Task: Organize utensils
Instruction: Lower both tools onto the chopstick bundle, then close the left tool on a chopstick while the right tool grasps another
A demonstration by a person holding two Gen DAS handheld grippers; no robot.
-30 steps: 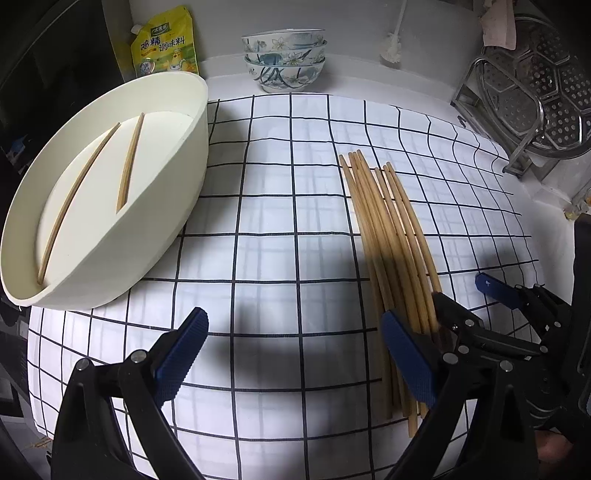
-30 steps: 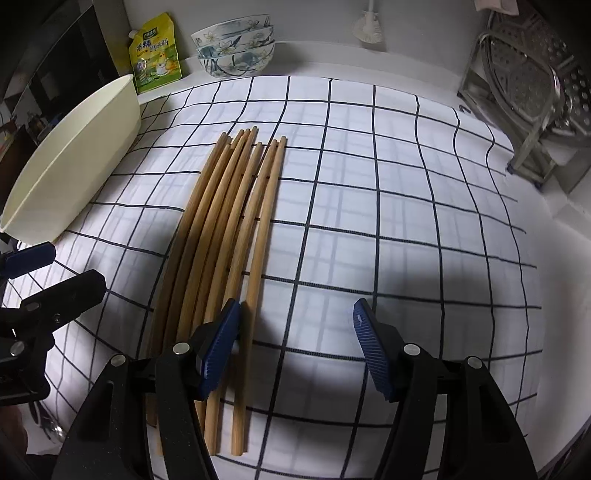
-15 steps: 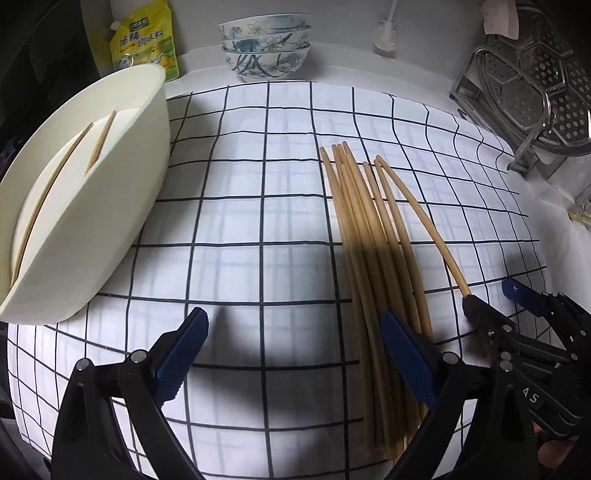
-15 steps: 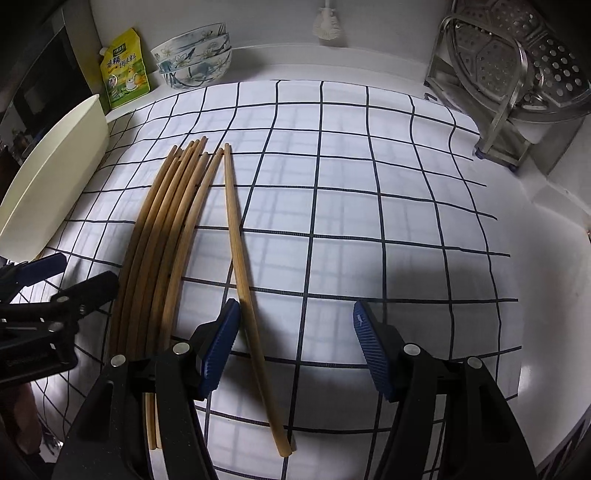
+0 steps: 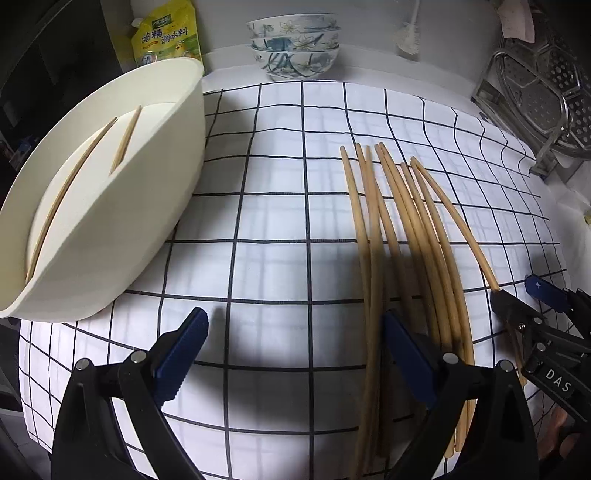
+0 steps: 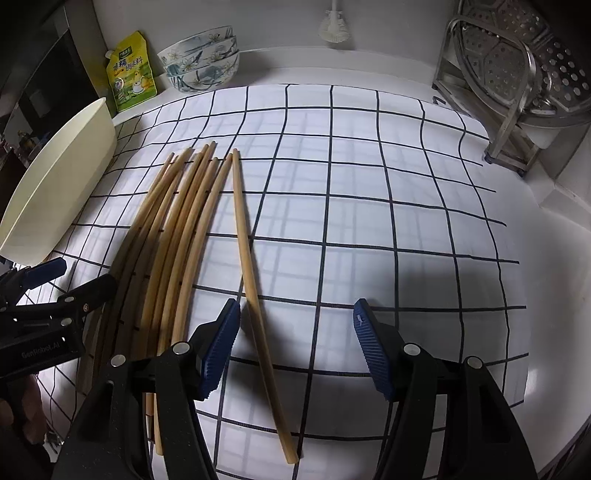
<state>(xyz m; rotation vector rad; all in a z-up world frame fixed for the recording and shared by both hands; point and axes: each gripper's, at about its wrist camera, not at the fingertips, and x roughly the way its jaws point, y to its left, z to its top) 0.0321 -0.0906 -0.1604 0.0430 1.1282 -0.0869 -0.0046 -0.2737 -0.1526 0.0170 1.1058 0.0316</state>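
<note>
Loose bundle of long, pale wooden chopsticks lying side by side on the white cloth with a black grid that covers the surface, tips pointing toward the back wall. One single wooden chopstick set apart from the bundle at its near end, angled across a grid line, lying between the right gripper's blue-padded jaws, which stand moderately wide and press on nothing. Two thin wooden chopsticks already inside the large cream oval plastic tub at the cloth's left edge, well apart from the bundle. Left gripper hovering above bare cloth between tub and bundle, jaws wide and empty, its right finger just over the bundle's near ends. Judged early in the job: only two pieces stowed, eight or so left on the cloth, the separated one apparently next for pickup. Farther out, along the back wall: yellow-green seasoning pouch, stack of blue-and-white floral ceramic bowls, white brush hanging on the wall, and a stainless steel rack holding perforated steamer plates at the right.
</note>
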